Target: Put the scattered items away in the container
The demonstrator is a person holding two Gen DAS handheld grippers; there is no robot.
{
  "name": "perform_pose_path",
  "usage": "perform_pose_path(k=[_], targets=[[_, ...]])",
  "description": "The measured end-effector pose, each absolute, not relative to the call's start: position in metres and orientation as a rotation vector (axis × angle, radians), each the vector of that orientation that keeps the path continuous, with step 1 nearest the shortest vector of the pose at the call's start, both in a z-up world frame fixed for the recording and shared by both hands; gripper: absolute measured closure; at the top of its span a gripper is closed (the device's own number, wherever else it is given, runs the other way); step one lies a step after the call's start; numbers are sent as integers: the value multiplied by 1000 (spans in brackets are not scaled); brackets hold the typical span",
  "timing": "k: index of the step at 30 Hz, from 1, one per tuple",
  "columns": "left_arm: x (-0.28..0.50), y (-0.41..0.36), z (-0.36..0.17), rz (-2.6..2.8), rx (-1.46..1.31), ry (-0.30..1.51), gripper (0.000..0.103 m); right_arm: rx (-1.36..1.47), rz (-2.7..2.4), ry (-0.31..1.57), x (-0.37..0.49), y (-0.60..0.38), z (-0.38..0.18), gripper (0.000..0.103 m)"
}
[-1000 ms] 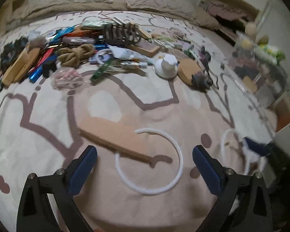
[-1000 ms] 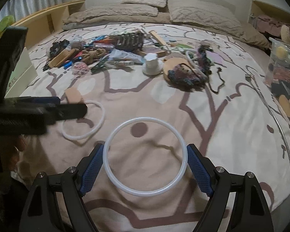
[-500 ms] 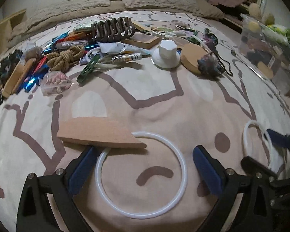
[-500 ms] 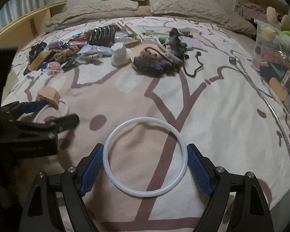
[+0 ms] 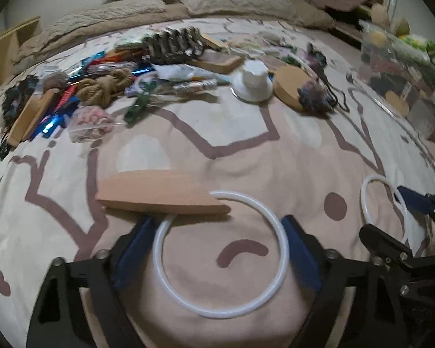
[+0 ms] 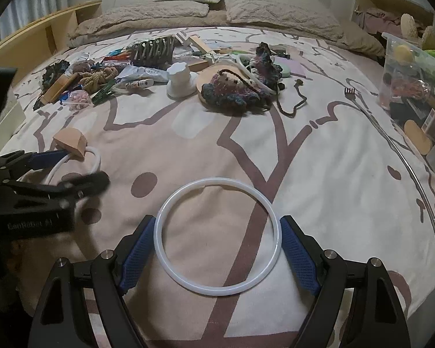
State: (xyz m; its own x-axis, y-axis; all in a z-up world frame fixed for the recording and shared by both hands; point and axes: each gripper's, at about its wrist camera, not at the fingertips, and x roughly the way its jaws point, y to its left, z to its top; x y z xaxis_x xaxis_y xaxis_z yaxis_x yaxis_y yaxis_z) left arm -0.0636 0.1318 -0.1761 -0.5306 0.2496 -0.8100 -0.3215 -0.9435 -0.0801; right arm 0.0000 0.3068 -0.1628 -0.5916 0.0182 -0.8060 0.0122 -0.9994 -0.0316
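My left gripper has narrowed around its white ring on the bedspread.
Its jaws are closing, pads meeting the rim; my right gripper clasps another white ring.

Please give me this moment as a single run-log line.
left gripper: closing around white ring | right gripper: shut on second white ring | wooden piece: overlaps left ring | container: right bed edge

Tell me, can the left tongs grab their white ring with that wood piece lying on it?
Probably yes. The left tongs are closing with the ring between them; the wood piece covers only its far edge, leaving both sides free.
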Motion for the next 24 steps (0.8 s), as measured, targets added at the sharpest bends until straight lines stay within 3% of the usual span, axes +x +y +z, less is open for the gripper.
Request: perform_pose_path(k=[12, 24], targets=[[-46, 115, -158, 2477, -1233, -11, 19, -1398, 2816, -43, 6, 301, -156, 18], [-22, 91, -107, 2488, -1063, -125, 19, -1310, 2949, 92, 15, 287, -116, 18]])
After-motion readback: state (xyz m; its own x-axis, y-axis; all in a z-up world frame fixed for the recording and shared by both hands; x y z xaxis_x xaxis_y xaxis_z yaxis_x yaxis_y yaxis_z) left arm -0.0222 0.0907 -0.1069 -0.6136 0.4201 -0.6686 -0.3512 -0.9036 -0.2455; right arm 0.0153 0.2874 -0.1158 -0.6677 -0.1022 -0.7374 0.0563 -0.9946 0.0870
